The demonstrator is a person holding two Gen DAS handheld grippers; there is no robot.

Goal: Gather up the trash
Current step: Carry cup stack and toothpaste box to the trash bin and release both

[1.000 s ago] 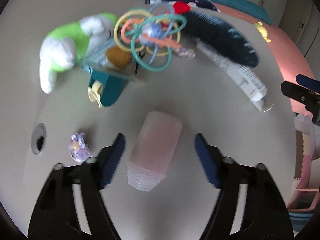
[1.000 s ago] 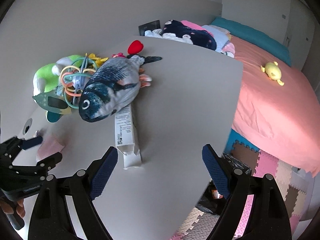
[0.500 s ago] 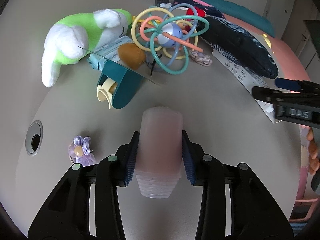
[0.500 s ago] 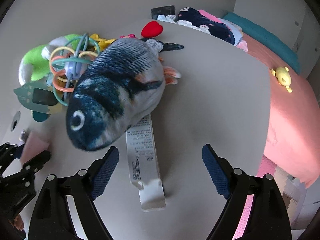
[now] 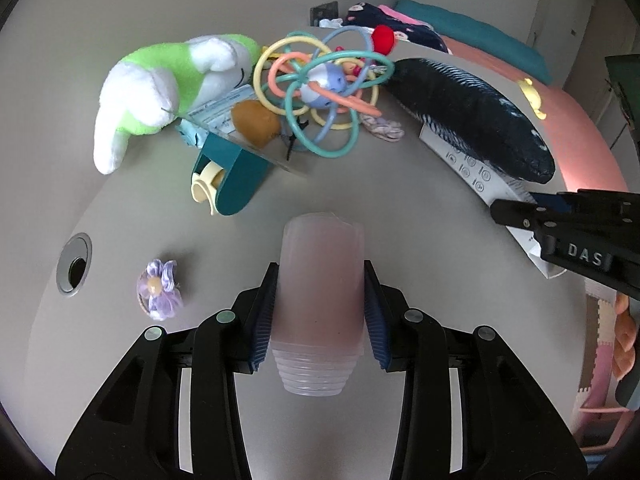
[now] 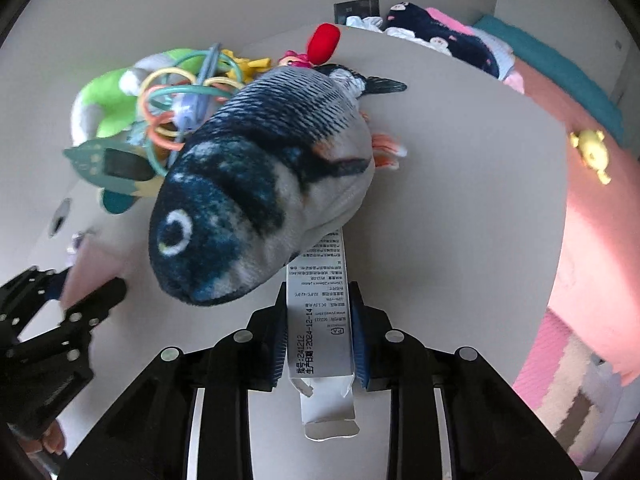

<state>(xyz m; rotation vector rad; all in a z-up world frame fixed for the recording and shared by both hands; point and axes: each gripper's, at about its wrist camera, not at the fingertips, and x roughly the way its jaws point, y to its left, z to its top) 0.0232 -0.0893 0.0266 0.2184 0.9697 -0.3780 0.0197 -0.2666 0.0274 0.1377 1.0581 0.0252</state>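
A stack of translucent pink plastic cups (image 5: 322, 264) lies on its side on the grey table (image 5: 400, 240). My left gripper (image 5: 320, 280) is shut on it, both blue pads pressed to its sides. A long white printed carton (image 6: 320, 332) lies with its torn flap end towards me. The jaws of my right gripper (image 6: 318, 300) are closing on it, and the pads touch both of its long sides. A plush fish (image 6: 260, 184) lies over the carton's far end and hides it. The right wrist view shows the left gripper (image 6: 80, 292) with the cups (image 6: 96, 268) at the lower left.
Toys crowd the far left of the table: a green and white plush (image 5: 160, 80), a ring rattle (image 5: 320, 80), a teal dispenser (image 5: 232, 184). A purple flower (image 5: 158, 292) and a cable hole (image 5: 74, 262) lie left. A pink bed (image 6: 592, 220) borders the table's right edge.
The left jaws shut on the cup stack. My right gripper moved in and down along the carton under the fish's head, and its jaws came together on the carton.
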